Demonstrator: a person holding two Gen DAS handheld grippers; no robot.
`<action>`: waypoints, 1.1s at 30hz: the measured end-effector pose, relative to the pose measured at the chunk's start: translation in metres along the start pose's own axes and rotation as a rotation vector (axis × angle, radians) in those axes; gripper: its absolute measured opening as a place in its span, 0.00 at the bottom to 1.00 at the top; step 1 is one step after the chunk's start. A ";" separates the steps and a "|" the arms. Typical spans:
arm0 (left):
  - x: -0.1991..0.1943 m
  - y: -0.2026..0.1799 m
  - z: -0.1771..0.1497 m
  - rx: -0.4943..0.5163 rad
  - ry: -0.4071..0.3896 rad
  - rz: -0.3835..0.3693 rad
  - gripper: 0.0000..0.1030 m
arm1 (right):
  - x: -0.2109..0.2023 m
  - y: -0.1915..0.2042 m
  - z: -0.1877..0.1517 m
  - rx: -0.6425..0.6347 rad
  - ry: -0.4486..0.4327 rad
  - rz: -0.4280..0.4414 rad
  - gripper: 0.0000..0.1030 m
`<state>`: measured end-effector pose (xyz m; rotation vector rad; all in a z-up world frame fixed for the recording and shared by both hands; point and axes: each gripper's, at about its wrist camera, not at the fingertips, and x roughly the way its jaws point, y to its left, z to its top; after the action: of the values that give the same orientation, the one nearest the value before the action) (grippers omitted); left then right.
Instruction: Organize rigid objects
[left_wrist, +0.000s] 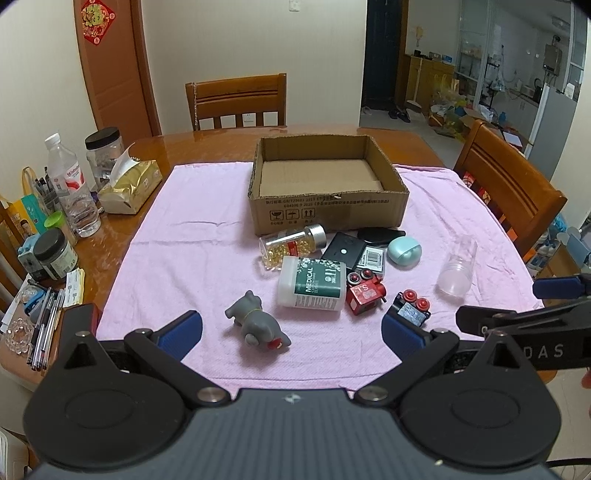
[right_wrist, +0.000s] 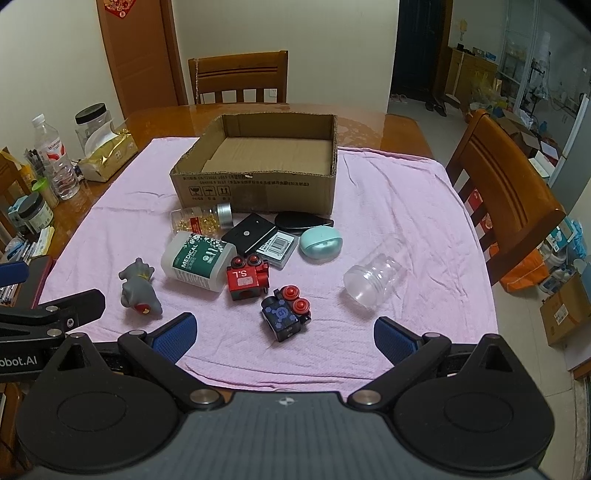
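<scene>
An open cardboard box (left_wrist: 328, 206) (right_wrist: 258, 188) stands on the pink cloth (left_wrist: 207, 236) (right_wrist: 406, 206). In front of it lie a grey elephant toy (left_wrist: 256, 323) (right_wrist: 138, 290), a white medical bottle (left_wrist: 312, 284) (right_wrist: 197, 260), a capsule bottle (left_wrist: 291, 245) (right_wrist: 201, 219), a red block (left_wrist: 365, 293) (right_wrist: 247, 277), a black block (left_wrist: 410, 310) (right_wrist: 286, 314), a teal case (left_wrist: 404, 253) (right_wrist: 319, 242), black cases (right_wrist: 255, 232) and a clear cup (left_wrist: 456, 271) (right_wrist: 373, 282). My left gripper (left_wrist: 291, 334) is open above the elephant's near side. My right gripper (right_wrist: 284, 338) is open just short of the black block.
Bottles, jars, a tissue pack (left_wrist: 129, 188) and pens crowd the table's left edge. Wooden chairs stand at the far side (left_wrist: 236, 99) and the right (left_wrist: 509, 184). The right gripper shows at the right of the left wrist view (left_wrist: 517, 306).
</scene>
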<state>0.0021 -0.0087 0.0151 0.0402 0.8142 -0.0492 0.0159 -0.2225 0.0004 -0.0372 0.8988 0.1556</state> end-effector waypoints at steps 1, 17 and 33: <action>0.000 0.000 0.000 0.001 -0.001 0.000 0.99 | -0.001 0.000 0.000 -0.001 -0.001 -0.001 1.00; -0.004 -0.002 0.001 0.008 -0.010 -0.009 0.99 | -0.004 0.000 0.000 -0.003 -0.009 -0.003 1.00; -0.008 -0.013 0.005 0.052 -0.018 -0.022 0.99 | -0.009 -0.011 0.004 -0.020 -0.022 0.010 1.00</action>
<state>-0.0010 -0.0214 0.0244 0.0798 0.7949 -0.0918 0.0147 -0.2338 0.0099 -0.0497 0.8755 0.1742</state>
